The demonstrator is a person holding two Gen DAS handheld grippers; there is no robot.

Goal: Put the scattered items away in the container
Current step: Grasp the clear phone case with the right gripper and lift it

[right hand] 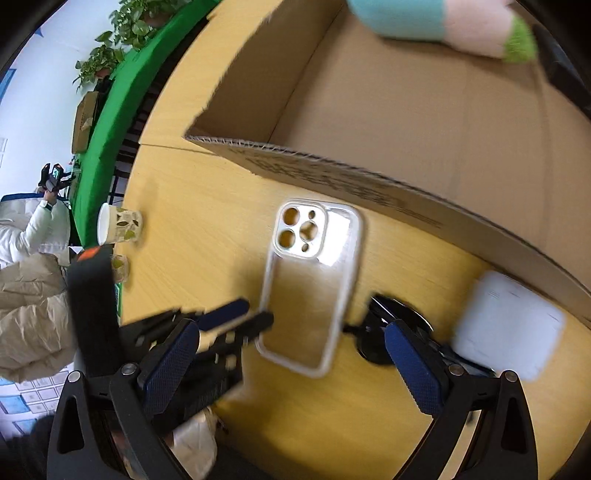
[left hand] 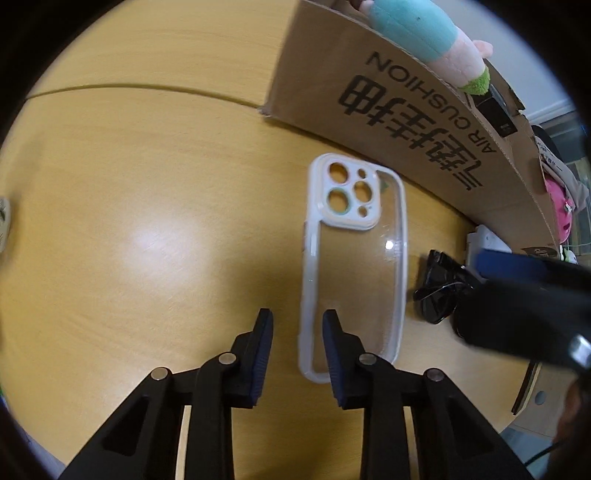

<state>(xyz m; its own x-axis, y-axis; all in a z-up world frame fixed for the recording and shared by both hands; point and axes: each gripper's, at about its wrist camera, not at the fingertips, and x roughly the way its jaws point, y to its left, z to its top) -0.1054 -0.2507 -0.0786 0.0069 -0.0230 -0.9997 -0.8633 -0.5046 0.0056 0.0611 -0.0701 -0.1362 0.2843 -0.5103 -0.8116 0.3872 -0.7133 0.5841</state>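
A clear phone case with a white rim (left hand: 354,266) lies flat on the wooden table; it also shows in the right wrist view (right hand: 314,284). My left gripper (left hand: 297,325) is open, its fingers astride the case's near left edge. My right gripper (right hand: 291,350) is open wide and empty, above the case's near end. The cardboard box (left hand: 388,110) stands just beyond the case, with a teal and pink plush toy (left hand: 424,33) in it. Black sunglasses (left hand: 439,291) and a white case (right hand: 509,325) lie to the right by the box wall (right hand: 369,184).
Two patterned paper cups (right hand: 118,225) stand at the table's left edge. A person in a pale jacket (right hand: 29,314) is off the table's left side. The table's edge (right hand: 236,424) runs close under my right gripper.
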